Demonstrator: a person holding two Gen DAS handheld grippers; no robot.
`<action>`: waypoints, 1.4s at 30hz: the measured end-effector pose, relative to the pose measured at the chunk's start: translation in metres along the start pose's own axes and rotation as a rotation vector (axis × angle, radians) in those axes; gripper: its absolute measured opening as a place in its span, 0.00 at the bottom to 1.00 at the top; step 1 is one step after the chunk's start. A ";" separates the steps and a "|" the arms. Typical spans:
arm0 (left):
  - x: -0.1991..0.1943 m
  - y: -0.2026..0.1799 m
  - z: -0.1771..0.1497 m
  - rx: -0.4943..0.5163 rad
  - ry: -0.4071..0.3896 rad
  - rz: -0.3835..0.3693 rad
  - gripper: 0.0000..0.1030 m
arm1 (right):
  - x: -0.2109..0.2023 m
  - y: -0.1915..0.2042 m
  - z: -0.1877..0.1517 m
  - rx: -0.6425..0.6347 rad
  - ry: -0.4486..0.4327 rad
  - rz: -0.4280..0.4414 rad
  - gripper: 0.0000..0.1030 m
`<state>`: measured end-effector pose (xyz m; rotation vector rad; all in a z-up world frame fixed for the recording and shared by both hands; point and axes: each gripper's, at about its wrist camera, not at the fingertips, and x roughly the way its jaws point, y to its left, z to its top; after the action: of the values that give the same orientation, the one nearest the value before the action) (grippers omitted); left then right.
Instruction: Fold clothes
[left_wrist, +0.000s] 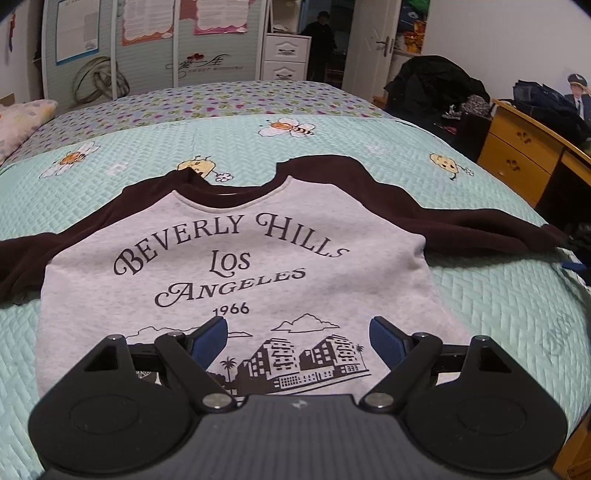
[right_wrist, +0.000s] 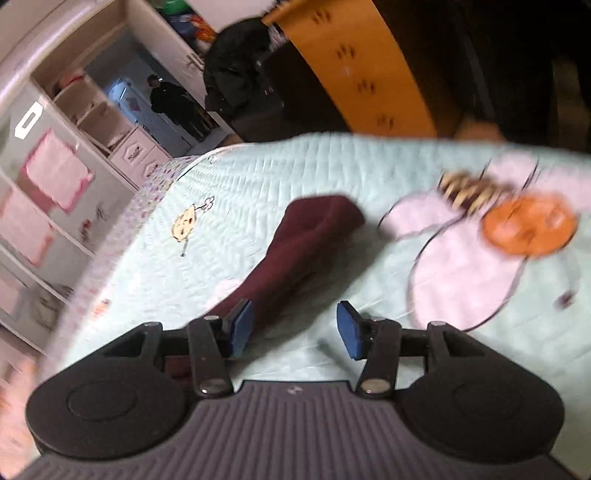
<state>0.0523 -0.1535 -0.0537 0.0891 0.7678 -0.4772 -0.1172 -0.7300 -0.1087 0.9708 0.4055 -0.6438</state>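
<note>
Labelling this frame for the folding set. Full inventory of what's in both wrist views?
sweatshirt: one, grey body with dark maroon sleeves, flat on the bed, print up
right sleeve end: one, maroon, lying on the quilt beside the right gripper's fingers
quilt: one, pale green with bee prints, covering the bed
pillow: one, pink patterned, far left
desk: one, yellow wood, right of bed
wardrobe: one, white, behind bed
left gripper: black with blue pads, open above the sweatshirt hem
right gripper: same, open, nothing gripped

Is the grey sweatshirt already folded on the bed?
No, the sweatshirt lies flat with both dark sleeves spread out.
</note>
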 end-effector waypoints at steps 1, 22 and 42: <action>0.000 0.000 0.000 0.002 0.001 0.003 0.83 | 0.007 0.001 0.002 0.021 0.016 0.023 0.51; 0.008 0.011 0.006 -0.037 0.002 0.026 0.88 | 0.082 0.092 0.054 -0.110 -0.035 -0.049 0.55; 0.008 0.007 0.000 -0.029 0.005 0.013 0.88 | 0.075 0.154 -0.038 -0.872 -0.066 -0.144 0.53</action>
<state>0.0606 -0.1508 -0.0601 0.0681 0.7786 -0.4530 0.0395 -0.6596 -0.0749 0.0912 0.6273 -0.5432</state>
